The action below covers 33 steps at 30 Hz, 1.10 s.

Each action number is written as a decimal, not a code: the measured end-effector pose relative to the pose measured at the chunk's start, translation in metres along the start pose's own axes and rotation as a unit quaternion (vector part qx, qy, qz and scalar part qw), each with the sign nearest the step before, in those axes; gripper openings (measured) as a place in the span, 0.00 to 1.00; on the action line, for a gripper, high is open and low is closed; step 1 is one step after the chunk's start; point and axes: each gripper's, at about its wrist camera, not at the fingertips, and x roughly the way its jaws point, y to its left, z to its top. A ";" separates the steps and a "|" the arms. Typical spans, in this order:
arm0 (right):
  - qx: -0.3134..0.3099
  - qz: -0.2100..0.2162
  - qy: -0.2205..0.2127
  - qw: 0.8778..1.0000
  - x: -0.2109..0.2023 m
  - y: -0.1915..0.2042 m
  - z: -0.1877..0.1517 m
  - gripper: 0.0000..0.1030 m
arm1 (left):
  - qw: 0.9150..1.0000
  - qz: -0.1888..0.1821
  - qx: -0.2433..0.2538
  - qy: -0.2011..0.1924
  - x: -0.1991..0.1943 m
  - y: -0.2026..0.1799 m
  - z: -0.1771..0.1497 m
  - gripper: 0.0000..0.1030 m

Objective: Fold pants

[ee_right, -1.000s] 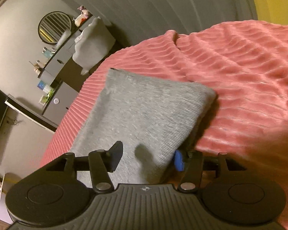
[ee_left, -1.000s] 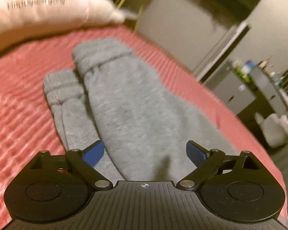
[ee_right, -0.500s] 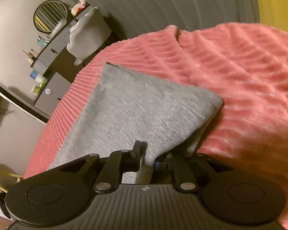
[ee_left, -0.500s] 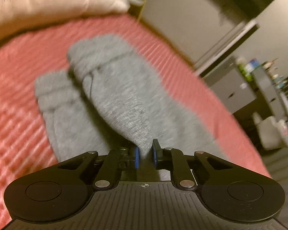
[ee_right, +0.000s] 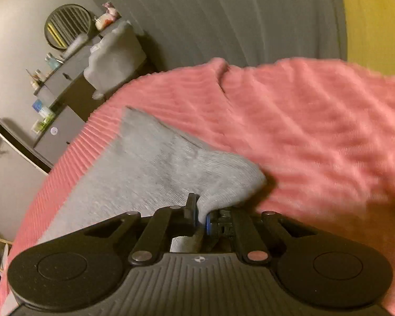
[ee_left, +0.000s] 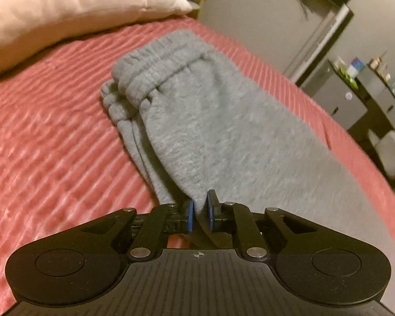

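Note:
Grey sweatpants [ee_left: 213, 121] lie on a pink ribbed bedspread [ee_left: 52, 137]. In the left wrist view the elastic cuffs [ee_left: 155, 71] lie at the far end, the upper leg stacked on the lower one. My left gripper [ee_left: 199, 210] is shut on a pinch of the upper leg's near edge, and the fabric rises in a ridge to the blue pads. In the right wrist view the pants [ee_right: 155, 163] taper to a far corner. My right gripper [ee_right: 201, 214] is shut on their lifted right edge.
A cream pillow with printed lettering [ee_left: 73, 8] lies at the head of the bed. Grey drawers with bottles [ee_left: 355, 97] stand beyond the bed's right edge. In the right wrist view, a dresser with a round mirror [ee_right: 65, 65] and a grey curtain [ee_right: 237, 18] stand beyond the bedspread [ee_right: 316, 131].
Both grippers went from open over the pants to shut on the fabric. The gripped edges have lifted, and the upper leg has shifted over the lower one.

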 end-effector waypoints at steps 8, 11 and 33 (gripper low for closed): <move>-0.087 -0.082 -0.022 0.993 0.001 0.024 0.009 0.29 | 0.990 0.129 0.043 -0.036 -0.013 -0.026 0.001 0.64; -0.127 -0.182 -0.075 0.972 -0.014 0.036 0.003 0.70 | 0.972 0.199 0.048 -0.114 -0.040 -0.038 -0.003 0.64; -0.471 0.095 -0.022 0.877 0.071 0.223 -0.111 0.48 | 0.916 0.010 0.387 -0.102 0.110 -0.198 -0.021 0.95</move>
